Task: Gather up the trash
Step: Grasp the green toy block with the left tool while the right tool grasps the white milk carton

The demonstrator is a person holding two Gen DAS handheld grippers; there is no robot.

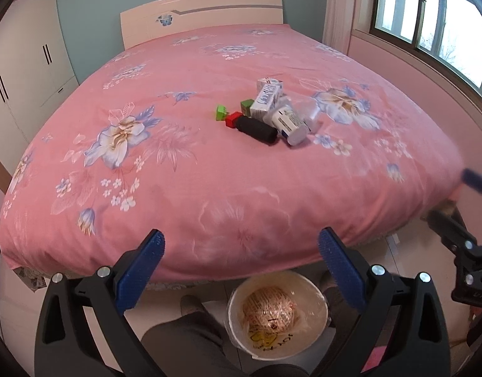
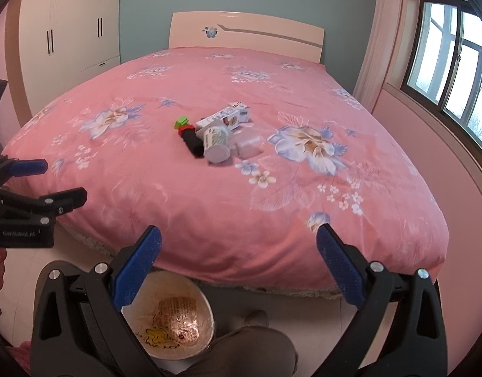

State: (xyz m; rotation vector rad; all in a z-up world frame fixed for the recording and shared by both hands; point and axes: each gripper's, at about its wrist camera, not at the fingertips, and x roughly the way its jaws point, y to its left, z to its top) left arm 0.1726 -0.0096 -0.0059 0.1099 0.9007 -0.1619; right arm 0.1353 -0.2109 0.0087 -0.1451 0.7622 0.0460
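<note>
The left gripper (image 1: 241, 245) has its jaws wide apart, with nothing between them. The right gripper (image 2: 239, 240) is the same, jaws far apart and holding nothing. Both hang in the air near the foot of the bed (image 1: 209, 188), side by side, and each one shows at the edge of the other's view.

Down below them on the floor stands a round trash bin (image 1: 316, 333) with a clear bag inside. A crinkly wrapper (image 1: 267, 309) lies at the bottom of it. The bin sits just beside the bed's foot end, next to a person's leg (image 1: 184, 339) and shoe (image 1: 190, 303).

Up on the bed, over the pink flowered cover, the trash lies in one little heap near the middle, well apart from both grippers. There is a black roll (image 1: 256, 128), a white tub (image 1: 289, 123) tipped on its side, a clear plastic cup (image 2: 248, 146), and white cartons (image 1: 266, 99) leaning on each other. A red block (image 1: 234, 120) touches the end of the black roll, and a green block (image 1: 221, 112) lies just beside it.

Behind the bed are a pale headboard (image 2: 247, 36), a cupboard (image 2: 68, 37) and a window (image 2: 454, 62).
</note>
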